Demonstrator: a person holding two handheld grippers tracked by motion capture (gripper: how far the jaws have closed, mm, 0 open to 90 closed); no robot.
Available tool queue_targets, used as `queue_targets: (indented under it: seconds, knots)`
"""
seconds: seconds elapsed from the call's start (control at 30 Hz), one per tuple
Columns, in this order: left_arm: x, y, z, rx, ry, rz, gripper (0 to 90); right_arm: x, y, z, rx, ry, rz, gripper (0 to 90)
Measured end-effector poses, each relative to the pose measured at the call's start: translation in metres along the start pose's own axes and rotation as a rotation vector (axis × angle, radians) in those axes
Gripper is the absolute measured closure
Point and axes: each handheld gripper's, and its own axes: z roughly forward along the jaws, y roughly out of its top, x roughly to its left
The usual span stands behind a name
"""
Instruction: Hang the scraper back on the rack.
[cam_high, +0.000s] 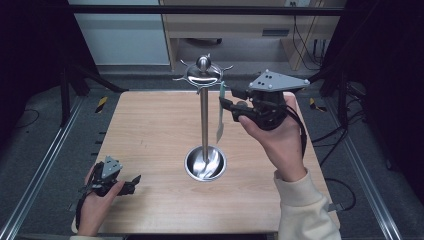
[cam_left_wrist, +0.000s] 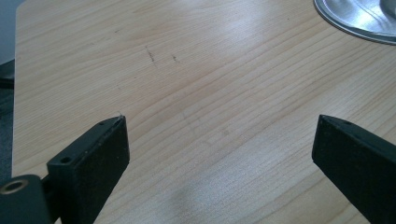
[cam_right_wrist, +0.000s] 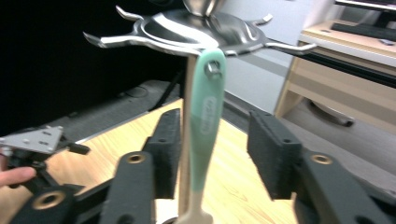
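A steel utensil stand rises from a round dish base at the table's middle, topped by a ring of hooks. A utensil with a mint-green handle hangs by its hole from one hook, seen in the high view as a pale strip right of the pole. My right gripper is open, its jaws on either side of the handle, which lies nearer the left jaw. My left gripper rests low at the table's front left, open with bare wood between its jaws.
The wooden table has dark floor and metal rails around it. The stand's base rim shows at the top right of the left gripper view. A light wooden desk stands behind the table.
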Motion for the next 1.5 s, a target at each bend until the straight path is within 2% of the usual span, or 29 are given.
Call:
queue_targets:
  seconds: [0.13,0.27,0.57,0.83,1.07,1.13,1.27,1.37,1.5]
  knots:
    - [0.000,0.000,0.000,-0.002,-0.001,-0.001,3.8,-0.001,-0.006,-0.003,-0.008,-0.029,0.001,36.2]
    - [0.000,0.000,0.000,-0.003,-0.001,-0.002,3.8,-0.005,-0.017,-0.011,-0.029,-0.078,0.028,27.4]
    - [0.000,0.000,0.000,0.000,-0.001,-0.001,3.8,-0.017,-0.040,-0.015,-0.009,-0.169,0.057,14.7]
    - [0.002,0.000,-0.001,-0.002,0.001,-0.008,3.8,-0.025,-0.064,-0.011,0.011,-0.194,0.072,10.5]
    - [0.001,0.000,-0.001,-0.010,-0.001,-0.015,3.8,-0.033,-0.090,-0.004,0.032,-0.194,0.113,8.3]
    - [0.003,-0.001,-0.002,-0.011,-0.002,-0.020,3.8,-0.035,-0.097,0.000,0.054,-0.183,0.119,7.7]
    - [0.003,-0.001,-0.001,-0.015,-0.003,-0.024,3.8,-0.040,-0.111,0.008,0.093,-0.199,0.130,8.3]
    - [0.002,0.001,0.000,-0.017,-0.007,-0.017,3.7,-0.045,-0.122,0.014,0.153,-0.233,0.142,10.1]
    - [0.001,0.001,0.000,-0.015,-0.011,-0.016,3.7,-0.051,-0.136,0.018,0.193,-0.278,0.159,13.0]
